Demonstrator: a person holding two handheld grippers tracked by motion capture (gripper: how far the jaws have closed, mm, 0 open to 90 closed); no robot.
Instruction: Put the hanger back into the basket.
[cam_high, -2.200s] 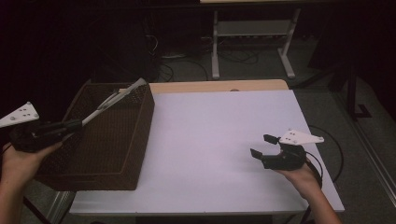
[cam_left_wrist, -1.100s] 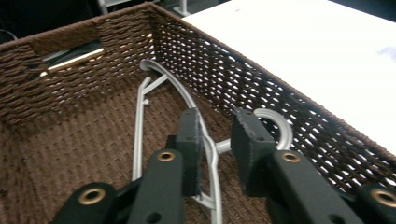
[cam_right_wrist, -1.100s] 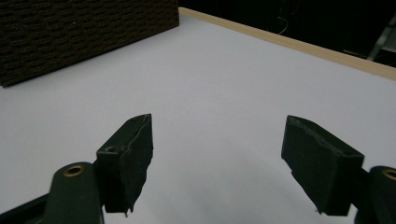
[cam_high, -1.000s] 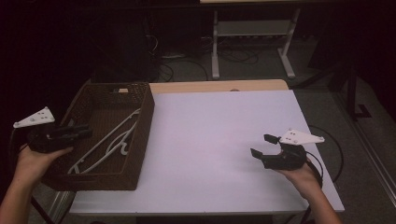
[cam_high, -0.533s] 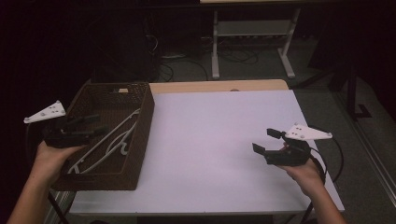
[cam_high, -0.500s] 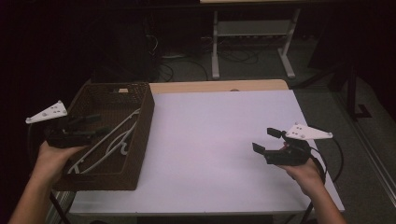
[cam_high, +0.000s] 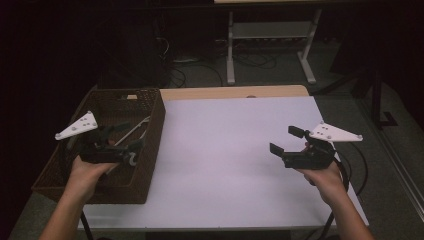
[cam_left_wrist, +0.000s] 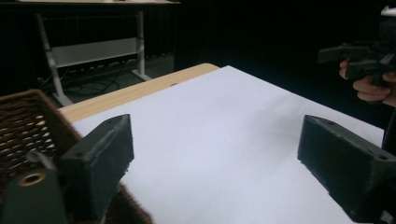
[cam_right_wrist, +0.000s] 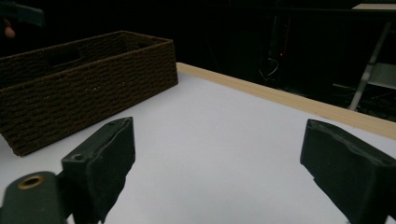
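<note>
A brown woven basket (cam_high: 150, 150) stands on the left end of the white table (cam_high: 220, 150). A white hanger (cam_high: 141, 125) lies inside it. My left gripper (cam_high: 129, 136) hovers over the basket's right half, above the hanger; its jaws have just been opening and hold nothing. In the left gripper view the left gripper (cam_left_wrist: 215, 126) stands wide over the basket rim (cam_left_wrist: 23, 126) and the table. My right gripper (cam_high: 285, 140) hangs above the table's right part, its jaws also just opening wider, empty. The right gripper (cam_right_wrist: 217, 123) faces the basket (cam_right_wrist: 88, 93).
A wooden strip (cam_high: 230, 92) runs along the table's far edge. Behind it on the dark floor stand a white metal frame (cam_high: 270, 37) and loose cables (cam_high: 185, 75). The right gripper's cable (cam_high: 357, 170) loops near the table's right edge.
The hanger went from my left gripper's grip above the basket to lying inside it. The left gripper opened and moved right over the basket. The right gripper rose slightly.
</note>
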